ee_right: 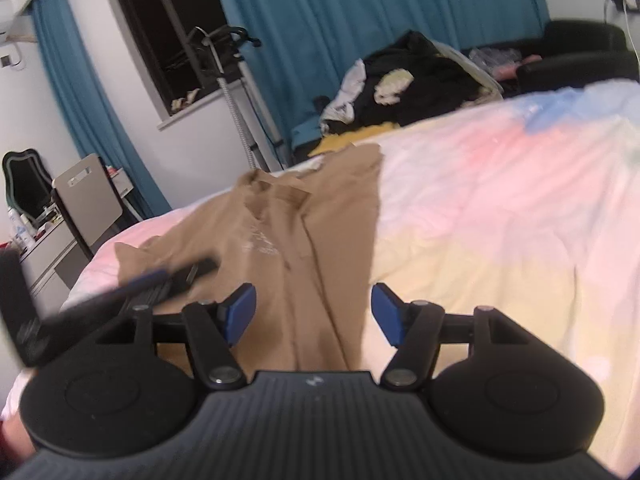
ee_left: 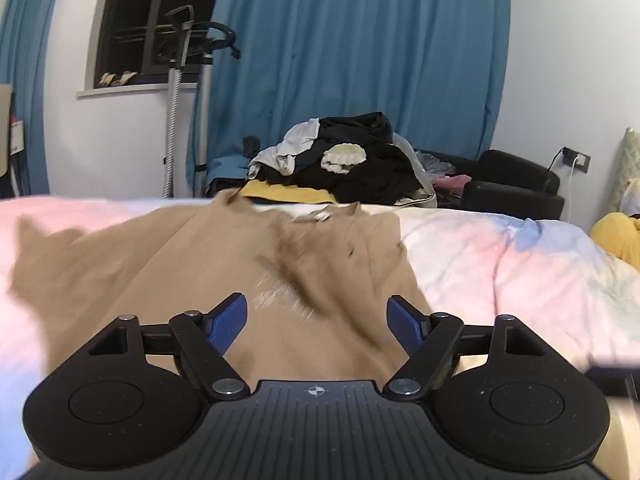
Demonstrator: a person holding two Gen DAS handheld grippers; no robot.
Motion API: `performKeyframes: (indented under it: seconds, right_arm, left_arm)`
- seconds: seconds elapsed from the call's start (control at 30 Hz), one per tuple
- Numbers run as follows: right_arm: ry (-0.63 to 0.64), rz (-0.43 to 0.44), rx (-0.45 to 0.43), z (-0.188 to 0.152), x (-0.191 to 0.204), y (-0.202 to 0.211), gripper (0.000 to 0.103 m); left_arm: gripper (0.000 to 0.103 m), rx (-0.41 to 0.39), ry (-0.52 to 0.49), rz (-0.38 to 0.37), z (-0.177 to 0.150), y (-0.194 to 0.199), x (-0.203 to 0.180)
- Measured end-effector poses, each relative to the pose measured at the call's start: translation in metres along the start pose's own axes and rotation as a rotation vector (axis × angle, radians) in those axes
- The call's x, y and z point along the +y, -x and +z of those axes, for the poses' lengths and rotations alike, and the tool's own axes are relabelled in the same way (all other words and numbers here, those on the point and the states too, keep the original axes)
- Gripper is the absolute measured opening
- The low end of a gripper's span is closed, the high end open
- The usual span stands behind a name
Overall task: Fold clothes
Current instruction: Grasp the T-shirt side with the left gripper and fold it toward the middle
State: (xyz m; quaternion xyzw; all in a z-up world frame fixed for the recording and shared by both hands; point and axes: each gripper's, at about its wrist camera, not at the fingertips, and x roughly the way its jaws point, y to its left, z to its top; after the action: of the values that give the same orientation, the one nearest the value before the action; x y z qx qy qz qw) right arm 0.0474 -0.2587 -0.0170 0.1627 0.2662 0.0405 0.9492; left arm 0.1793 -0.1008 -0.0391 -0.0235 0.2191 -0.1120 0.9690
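Note:
A tan shirt [ee_left: 224, 264] with a pale chest print lies spread on the pastel bedspread [ee_left: 520, 272], its collar toward the far edge. The right side is folded in over the body, leaving a straight edge [ee_right: 372, 216]. My left gripper [ee_left: 318, 320] hovers over the shirt's lower middle, blue pads wide apart and nothing pinched. My right gripper [ee_right: 314, 312] is open above the shirt's folded right part, with cloth showing below the gap. In the right wrist view the left gripper [ee_right: 160, 284] shows as a dark blur over the shirt's left side.
A pile of black, grey and yellow clothes [ee_left: 344, 160] sits beyond the bed's far edge, before blue curtains [ee_left: 360, 60]. A garment steamer [ee_left: 180, 80] stands by the window. A black armchair [ee_left: 516, 184] is far right, a yellow item [ee_left: 616, 240] on the bed's right, a desk and chair [ee_right: 84, 208] left.

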Motion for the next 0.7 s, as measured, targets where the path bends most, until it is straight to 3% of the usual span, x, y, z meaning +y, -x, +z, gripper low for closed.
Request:
performKeyframes:
  seconds: [0.23,0.27,0.3,0.37,0.4,0.53,0.6,0.7]
  right_arm:
    - [-0.141,-0.017,-0.047,0.007,-0.038,-0.005,0.068]
    - [-0.153,-0.019,-0.045,0.006,-0.042,-0.007,0.068]
    - [-0.167,-0.019,-0.039,0.006,-0.046,-0.010,0.068]
    - [-0.200,-0.015,-0.026,0.005,-0.053,-0.015,0.069]
    - [-0.212,-0.011,-0.024,0.005,-0.055,-0.016,0.069]
    - [-0.237,0.002,-0.024,0.007,-0.061,-0.020,0.069]
    - [-0.247,0.010,-0.023,0.008,-0.062,-0.022,0.069]
    - [-0.244,0.011,-0.022,0.010,-0.063,-0.024,0.069]
  left_arm:
    - [0.072,0.091,-0.043,0.094,0.022,-0.095,-0.023]
    - [0.061,0.115,-0.037,0.114,0.023,-0.105,-0.024]
    - [0.041,0.133,-0.024,0.124,0.024,-0.112,-0.023]
    - [0.015,0.131,0.031,0.122,0.025,-0.113,-0.016]
    - [0.007,0.118,0.065,0.123,0.026,-0.110,-0.012]
    - [0.006,0.076,0.211,0.164,0.029,-0.097,0.016]
    - [0.006,0.108,0.264,0.186,0.026,-0.099,0.030]
    - [0.008,0.188,0.259,0.220,0.015,-0.110,0.040]
